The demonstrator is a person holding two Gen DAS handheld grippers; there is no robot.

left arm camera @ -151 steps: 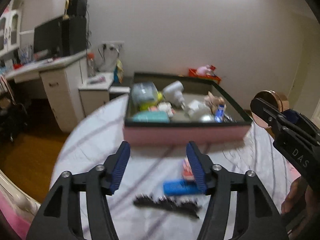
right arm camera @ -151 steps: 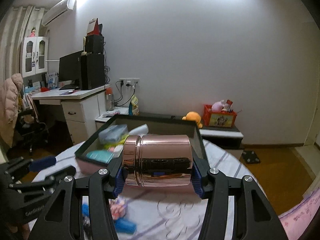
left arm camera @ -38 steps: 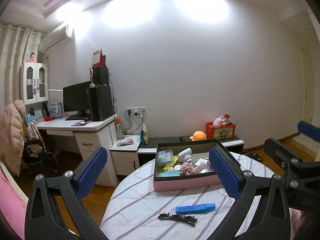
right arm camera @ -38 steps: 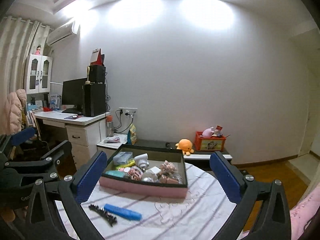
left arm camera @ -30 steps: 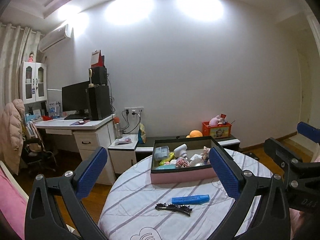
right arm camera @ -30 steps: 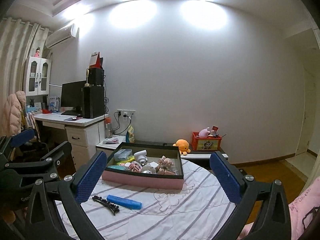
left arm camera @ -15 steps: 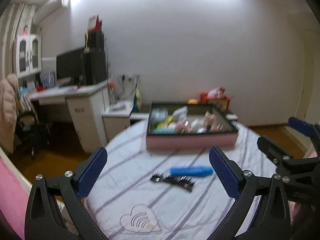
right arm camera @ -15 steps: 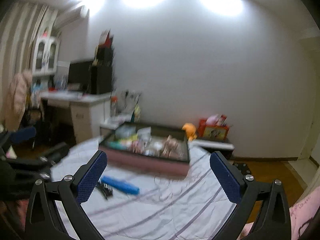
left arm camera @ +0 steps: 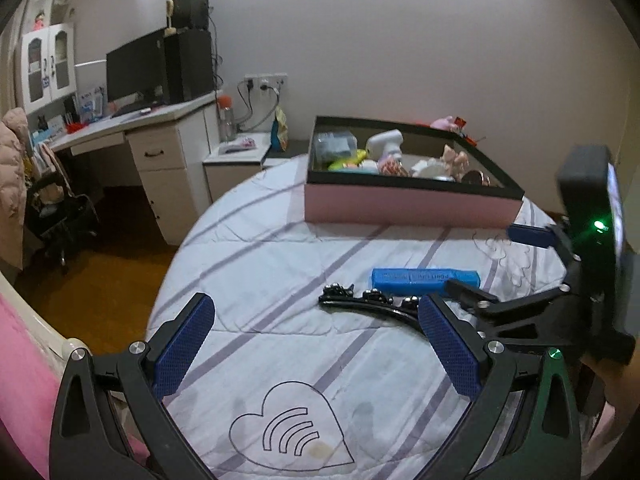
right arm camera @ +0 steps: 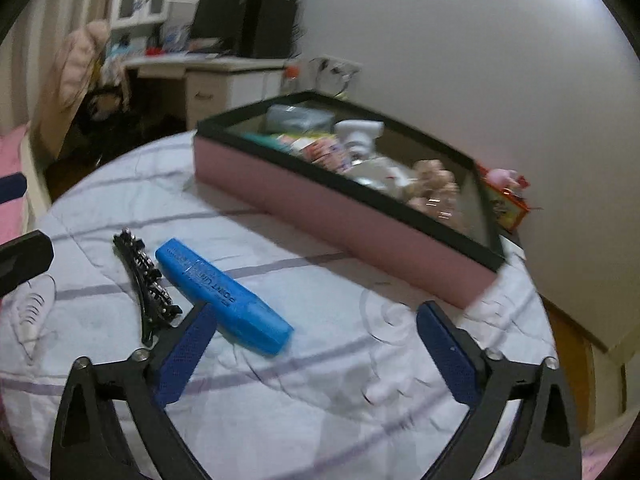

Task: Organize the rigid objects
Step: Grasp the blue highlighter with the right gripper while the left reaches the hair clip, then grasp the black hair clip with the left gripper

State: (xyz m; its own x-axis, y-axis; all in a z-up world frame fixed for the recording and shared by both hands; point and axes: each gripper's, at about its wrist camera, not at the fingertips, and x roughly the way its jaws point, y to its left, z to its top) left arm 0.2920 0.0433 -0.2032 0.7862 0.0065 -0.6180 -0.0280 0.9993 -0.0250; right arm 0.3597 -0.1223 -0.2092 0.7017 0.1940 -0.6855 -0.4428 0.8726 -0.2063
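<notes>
A blue oblong case (left arm camera: 424, 278) (right arm camera: 224, 286) and a black studded hair clip (left arm camera: 368, 300) (right arm camera: 146, 280) lie side by side on the round striped table. Behind them stands a pink box (left arm camera: 408, 204) (right arm camera: 360, 216) with a black rim, holding several items, a rose-gold can (left arm camera: 474, 178) among them. My left gripper (left arm camera: 316, 344) hovers open and empty just short of the clip. My right gripper (right arm camera: 316, 356) hangs low over the cloth with its jaws closing. The case's near end shows between its fingers, untouched. Each gripper shows in the other's view (left arm camera: 500, 264) (right arm camera: 16, 224).
The table's edge (left arm camera: 172, 264) curves away on the left above a wooden floor. A white desk (left arm camera: 152, 148) with a monitor, a low cabinet (left arm camera: 236, 160) and a dark chair (left arm camera: 60, 216) stand beyond it. Pink bedding (left arm camera: 20, 360) sits at the near left.
Both grippers have sunk toward the table and tipped downward. The right one has rolled and come close to the blue case. The rose-gold can it held earlier now lies in the box.
</notes>
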